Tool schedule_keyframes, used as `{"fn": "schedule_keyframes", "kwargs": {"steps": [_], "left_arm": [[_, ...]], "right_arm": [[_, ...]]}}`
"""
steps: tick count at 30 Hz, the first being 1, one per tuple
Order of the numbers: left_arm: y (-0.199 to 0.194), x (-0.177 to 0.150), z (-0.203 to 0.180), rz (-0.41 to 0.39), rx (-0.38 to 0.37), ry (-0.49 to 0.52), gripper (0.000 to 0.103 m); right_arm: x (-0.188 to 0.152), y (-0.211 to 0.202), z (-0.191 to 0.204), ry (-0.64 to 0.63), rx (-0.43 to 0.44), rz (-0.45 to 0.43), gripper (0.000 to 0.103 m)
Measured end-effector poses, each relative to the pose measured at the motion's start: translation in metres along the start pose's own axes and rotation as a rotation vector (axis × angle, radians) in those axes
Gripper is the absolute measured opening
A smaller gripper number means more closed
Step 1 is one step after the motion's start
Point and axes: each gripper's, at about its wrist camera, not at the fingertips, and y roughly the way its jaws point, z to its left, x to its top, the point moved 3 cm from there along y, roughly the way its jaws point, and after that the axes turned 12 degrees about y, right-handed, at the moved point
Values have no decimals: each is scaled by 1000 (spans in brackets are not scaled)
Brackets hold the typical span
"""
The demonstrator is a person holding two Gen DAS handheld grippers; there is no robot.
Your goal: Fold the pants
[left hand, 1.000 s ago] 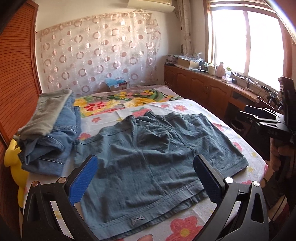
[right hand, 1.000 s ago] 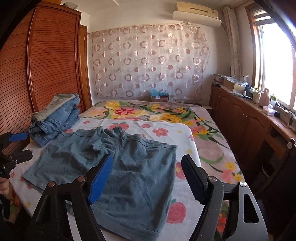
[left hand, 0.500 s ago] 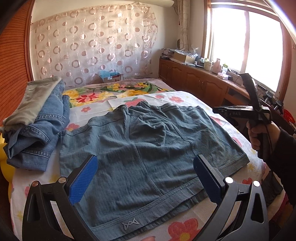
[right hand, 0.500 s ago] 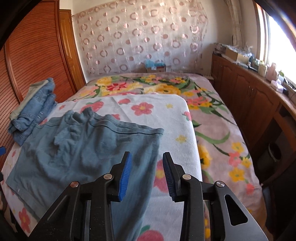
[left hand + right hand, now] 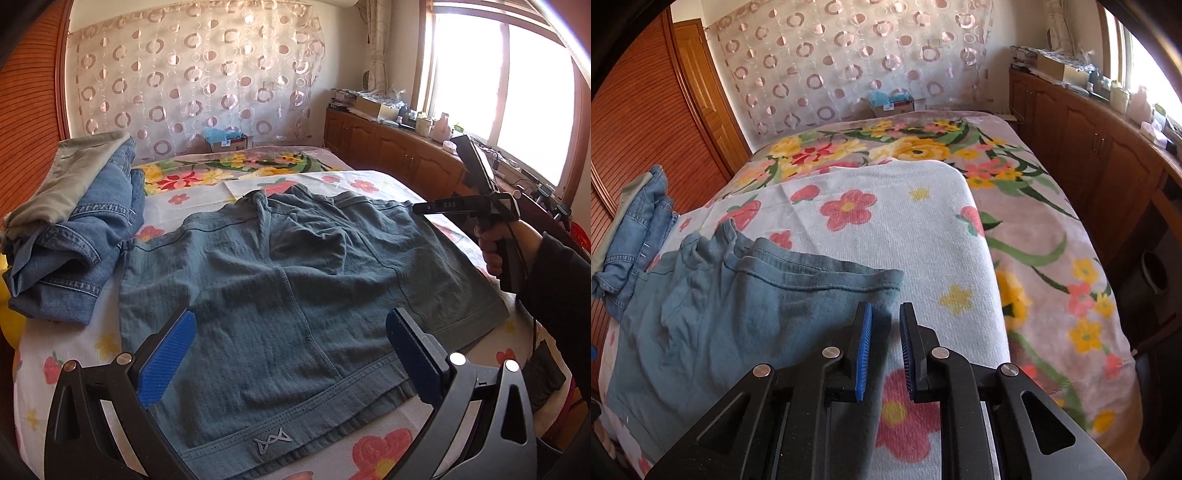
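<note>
The blue-grey shorts (image 5: 295, 295) are lying spread flat on the flowered bedspread (image 5: 905, 221), filling the centre of the left wrist view, with the waistband and its small logo at the bottom centre and the leg hems toward the upper middle. In the right wrist view they are occupying the left and lower left of the frame.

The left gripper (image 5: 295, 362) is hovering above the waistband with its fingers standing wide apart, holding nothing. The right gripper (image 5: 884, 350) is sitting at the lower centre of its view with fingers drawn narrow, a small gap showing between the blue pads (image 5: 864, 354); the shorts' right edge is lying directly beneath, but whether cloth is pinched cannot be told.

A pile of folded jeans (image 5: 74, 236) is resting at the left of the frame, just beside the shorts.

Judgement: the fabric is appearing soft, light and limp, likely to drape and wrinkle rather than hold shape. The stitched waistband and hemmed corners are looking firmest, so they are offering the best hold; a mid-panel pinch is risking bunching.
</note>
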Motion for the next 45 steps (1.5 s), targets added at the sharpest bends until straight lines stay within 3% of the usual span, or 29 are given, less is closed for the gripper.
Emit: {"fn": "schedule_keyframes", "kwargs": {"steps": [2, 4, 5, 8, 12, 22, 26, 31, 38, 45], "left_arm": [[0, -1, 1, 1, -1, -5, 103], [0, -3, 1, 6, 0, -6, 103], [1, -4, 1, 9, 0, -6, 103], [0, -7, 3, 11, 1, -8, 103], [-1, -10, 7, 14, 1, -20, 103], [-5, -17, 15, 18, 1, -34, 103], [-10, -23, 21, 23, 14, -43, 103], [-17, -33, 27, 27, 15, -50, 103], [-21, -40, 18, 42, -24, -25, 101], [-13, -36, -9, 51, -95, 27, 96]], "right_arm": [[2, 1, 3, -11, 1, 4, 16], [2, -1, 6, -24, 10, 15, 5], [3, -3, 6, -37, 9, 12, 4], [8, -13, -2, -38, 9, -44, 1], [19, -30, -11, -24, -34, -102, 1], [4, -27, -13, -60, -167, -63, 1], [1, -41, 1, -52, -108, -71, 9], [-35, -83, 25, -98, 3, -107, 33], [-115, -135, 49, -201, 108, -86, 34], [-142, -154, 50, -230, 119, -72, 34]]}}
